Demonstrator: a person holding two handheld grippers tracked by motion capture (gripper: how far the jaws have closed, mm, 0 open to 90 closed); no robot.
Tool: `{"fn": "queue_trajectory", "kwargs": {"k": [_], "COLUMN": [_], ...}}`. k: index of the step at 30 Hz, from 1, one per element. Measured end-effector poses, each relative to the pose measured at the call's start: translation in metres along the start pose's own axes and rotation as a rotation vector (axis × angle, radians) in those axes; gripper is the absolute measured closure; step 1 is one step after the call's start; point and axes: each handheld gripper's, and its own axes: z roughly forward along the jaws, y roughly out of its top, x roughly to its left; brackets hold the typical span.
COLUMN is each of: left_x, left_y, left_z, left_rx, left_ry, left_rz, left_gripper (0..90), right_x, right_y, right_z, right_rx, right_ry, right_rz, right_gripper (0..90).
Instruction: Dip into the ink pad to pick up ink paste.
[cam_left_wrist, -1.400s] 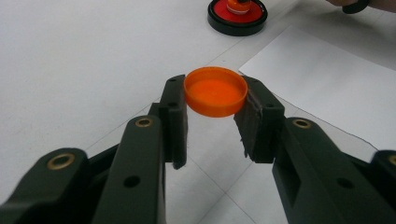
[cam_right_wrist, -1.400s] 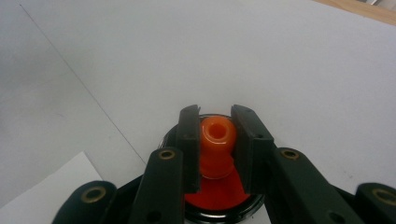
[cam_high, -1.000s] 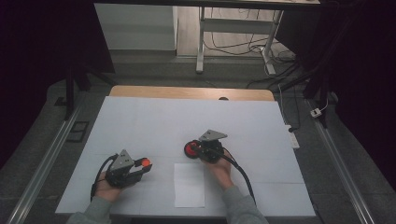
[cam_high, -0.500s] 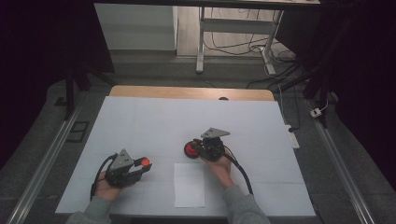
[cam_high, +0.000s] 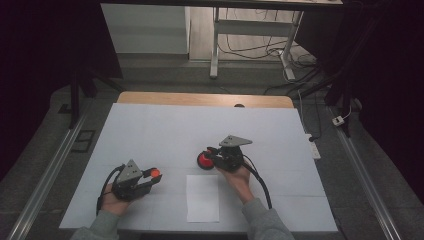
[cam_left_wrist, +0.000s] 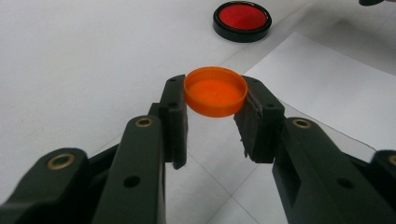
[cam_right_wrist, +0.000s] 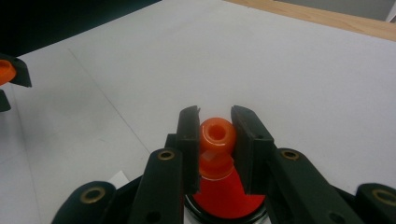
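My left gripper (cam_high: 150, 176) sits near the front-left of the surface (cam_high: 165, 130), jaws clamped on an orange cap (cam_left_wrist: 215, 91), one pad each side of its rim. In the left gripper view the cap sits open side up, held just above the surface. Past it, further off, I see a red disc w/ black rim (cam_left_wrist: 242, 20) lying flat, and a white sheet (cam_left_wrist: 336, 93) to the right.

Right gripper (cam_high: 212, 152) is mid-surface, just right of center, held in my right hand (cam_high: 239, 177). Its jaws are clamped on the orange nozzle (cam_right_wrist: 216, 135) of a red bottle (cam_right_wrist: 224, 196); nozzle opening faces up toward the cam. Bottle's red body widens below the jaws, w/ a black rim at its base. From the high view that red base (cam_high: 204, 160) sits at the gripper's left, touching the surface.

Sheet (cam_high: 202, 197) lies flat btw my two hands, near the front edge. Left hand (cam_high: 115, 202) grips its tool from behind, well apart from the right.
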Motion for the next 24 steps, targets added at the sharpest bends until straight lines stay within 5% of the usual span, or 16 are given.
{"fn": "queue_trajectory", "kwargs": {"k": [24], "left_x": [-0.001], "left_y": [0.0], "left_z": [0.0], "left_rx": [-0.002], "left_ry": [0.002], "left_rz": [0.002], "left_gripper": [64.2], "right_x": [0.005], "right_y": [-0.001], "right_z": [-0.027], "right_rx": [-0.037], "right_ry": [0.041], "right_rz": [0.004], "right_gripper": [73.0]}}
